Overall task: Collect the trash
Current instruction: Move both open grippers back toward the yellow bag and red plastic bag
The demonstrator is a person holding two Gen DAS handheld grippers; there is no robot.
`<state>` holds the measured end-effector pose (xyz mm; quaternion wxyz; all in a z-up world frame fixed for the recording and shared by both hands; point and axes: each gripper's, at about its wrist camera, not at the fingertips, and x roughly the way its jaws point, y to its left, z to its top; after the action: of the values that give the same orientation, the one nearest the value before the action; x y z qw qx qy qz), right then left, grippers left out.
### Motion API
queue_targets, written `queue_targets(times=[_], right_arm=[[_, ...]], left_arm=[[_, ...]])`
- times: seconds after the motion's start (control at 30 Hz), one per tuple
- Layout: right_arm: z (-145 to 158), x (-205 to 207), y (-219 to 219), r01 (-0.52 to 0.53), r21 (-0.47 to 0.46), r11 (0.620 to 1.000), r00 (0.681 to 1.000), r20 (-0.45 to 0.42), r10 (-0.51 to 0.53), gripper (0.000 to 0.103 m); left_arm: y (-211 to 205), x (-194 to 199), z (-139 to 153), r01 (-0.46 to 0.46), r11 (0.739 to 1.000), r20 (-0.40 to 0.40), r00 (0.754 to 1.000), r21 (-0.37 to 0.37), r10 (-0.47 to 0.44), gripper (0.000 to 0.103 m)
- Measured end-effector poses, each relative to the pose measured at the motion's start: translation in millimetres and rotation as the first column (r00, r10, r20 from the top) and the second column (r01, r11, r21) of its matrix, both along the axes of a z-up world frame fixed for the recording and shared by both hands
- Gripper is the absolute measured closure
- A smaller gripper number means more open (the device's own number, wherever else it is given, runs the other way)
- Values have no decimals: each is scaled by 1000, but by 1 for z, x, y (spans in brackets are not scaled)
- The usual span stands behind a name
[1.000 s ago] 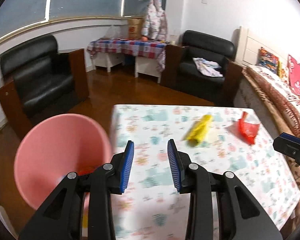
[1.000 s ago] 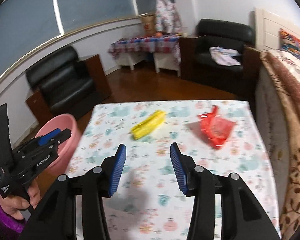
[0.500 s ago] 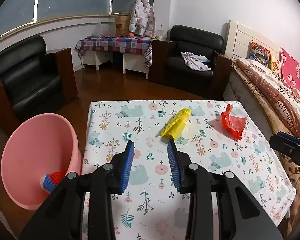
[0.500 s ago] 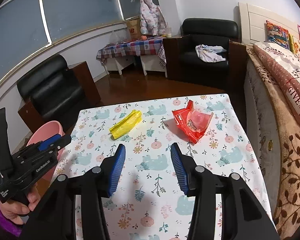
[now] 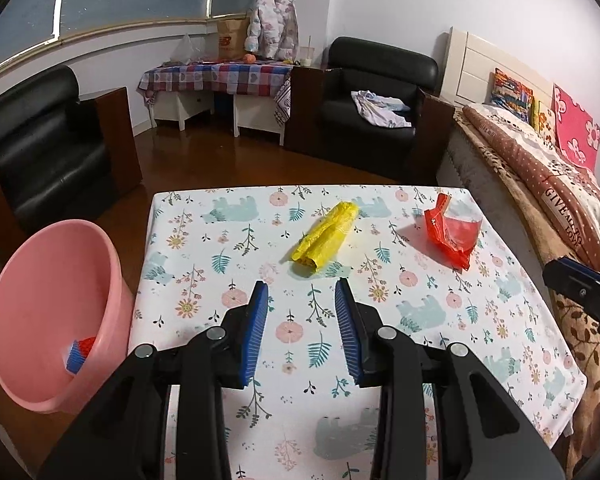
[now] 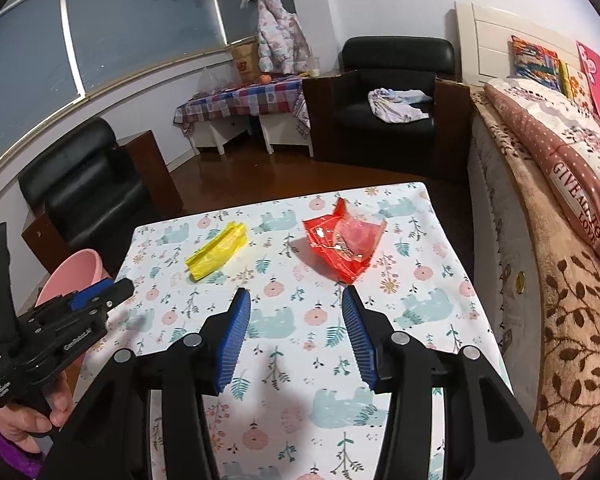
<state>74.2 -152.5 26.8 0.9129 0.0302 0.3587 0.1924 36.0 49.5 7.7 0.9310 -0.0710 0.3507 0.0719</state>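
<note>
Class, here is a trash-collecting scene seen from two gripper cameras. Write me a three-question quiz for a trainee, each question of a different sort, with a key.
1. True or false: the yellow wrapper lies inside the pink basin.
2. Which piece of trash lies straight ahead of the right gripper? A) the red packet B) a green bottle C) a paper cup
3. Fill in: the pink basin stands off the table's ____ edge, seen from the left wrist.

Key: 1 false, it lies on the table; 2 A; 3 left.

Both the left gripper (image 5: 301,296) and right gripper (image 6: 296,304) have moved nearer the wrappers.
</note>
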Motion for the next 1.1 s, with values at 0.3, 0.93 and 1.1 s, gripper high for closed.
queue_targets(times=[0.3, 0.93, 1.1], right_arm=[[-26, 17, -22, 57, 10, 998, 998, -37, -57, 53], [-59, 104, -21, 129, 100, 987, 990, -71, -122, 49], [-74, 132, -15, 144, 78, 986, 987, -80, -138, 49]], left_arm=[[-3, -3, -1, 13, 998, 5, 1000, 54, -13, 68], [-4, 33, 2, 41, 997, -26, 999, 62, -40, 68], [-18, 62, -12, 79, 994, -74, 995, 74, -74, 68]])
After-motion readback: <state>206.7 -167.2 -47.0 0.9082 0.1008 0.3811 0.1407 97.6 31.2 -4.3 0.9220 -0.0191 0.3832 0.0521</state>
